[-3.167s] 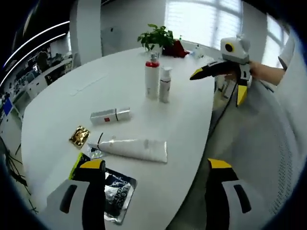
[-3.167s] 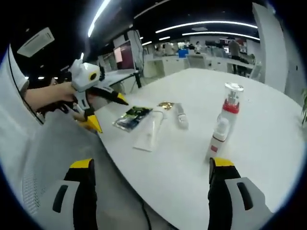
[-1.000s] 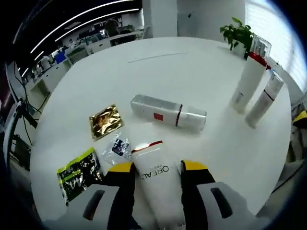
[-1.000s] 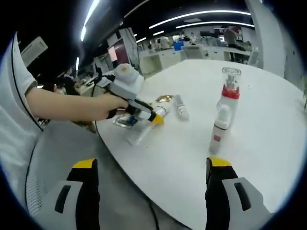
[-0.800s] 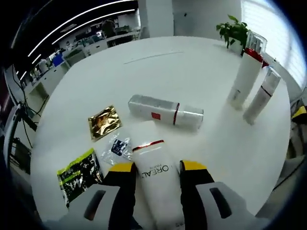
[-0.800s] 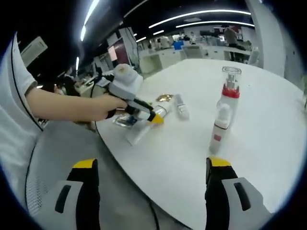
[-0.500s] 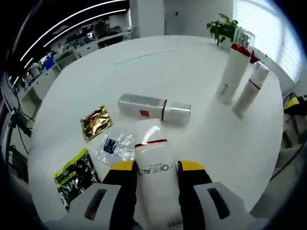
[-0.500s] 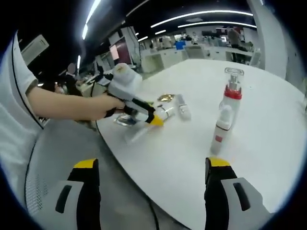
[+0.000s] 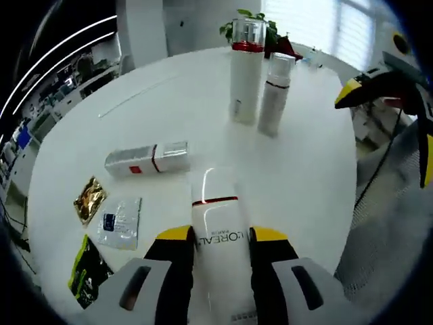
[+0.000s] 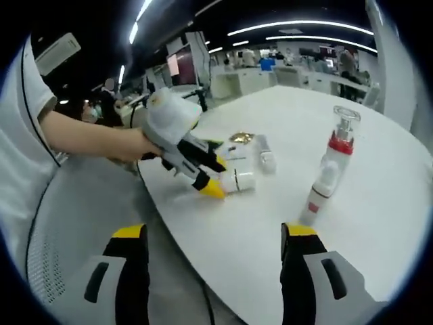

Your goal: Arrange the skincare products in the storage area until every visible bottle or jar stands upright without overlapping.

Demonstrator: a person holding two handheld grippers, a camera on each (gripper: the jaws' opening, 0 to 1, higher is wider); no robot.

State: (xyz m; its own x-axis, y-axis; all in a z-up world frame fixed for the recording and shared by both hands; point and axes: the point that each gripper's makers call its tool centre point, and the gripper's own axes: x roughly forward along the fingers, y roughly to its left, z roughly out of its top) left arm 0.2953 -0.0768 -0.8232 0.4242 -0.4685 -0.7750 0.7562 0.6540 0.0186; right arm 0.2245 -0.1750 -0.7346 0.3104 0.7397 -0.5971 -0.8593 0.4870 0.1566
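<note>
My left gripper (image 9: 215,238) clamps the white L'Oreal tube (image 9: 218,237) between its jaws, raised off the tabletop (image 9: 308,159) for standing beside the two upright bottles (image 9: 257,81) farther off. My right gripper (image 10: 213,237) waits wide, holding nothing.

White round bench (image 9: 122,128). Gold sachet (image 9: 89,200), clear sachet (image 9: 120,222), green-black sachet (image 9: 86,269) flat near left edge. Potted plant (image 9: 254,17) at far edge.
</note>
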